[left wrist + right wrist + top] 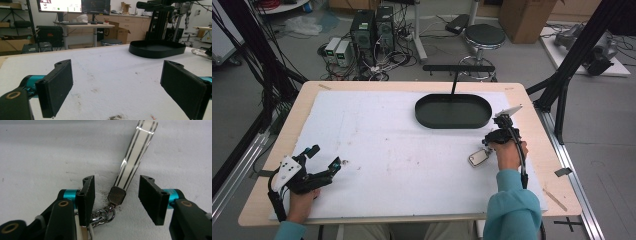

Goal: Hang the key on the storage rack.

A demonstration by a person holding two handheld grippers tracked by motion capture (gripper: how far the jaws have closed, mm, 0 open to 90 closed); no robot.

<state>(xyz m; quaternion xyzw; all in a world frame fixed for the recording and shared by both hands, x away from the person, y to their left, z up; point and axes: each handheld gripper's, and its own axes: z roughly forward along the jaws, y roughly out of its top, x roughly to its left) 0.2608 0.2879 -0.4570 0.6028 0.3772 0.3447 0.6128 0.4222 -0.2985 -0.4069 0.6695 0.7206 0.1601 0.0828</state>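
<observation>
Keychain (117, 195) lies flat on white mat (387, 145), right side, near front of black tray (453, 111). Striped strap and metal end sit between right gripper (116, 200) jaws; pads stand apart, not touching it. Ring cluster partly hidden behind one jaw, possibly touching it. Left gripper (116, 90) rests wide open over bare mat, well apart from keychain.

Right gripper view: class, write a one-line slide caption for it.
Right gripper poised over a keychain on the white table cover, jaws either side of its mesh clasp, pads not yet touching it.
</observation>
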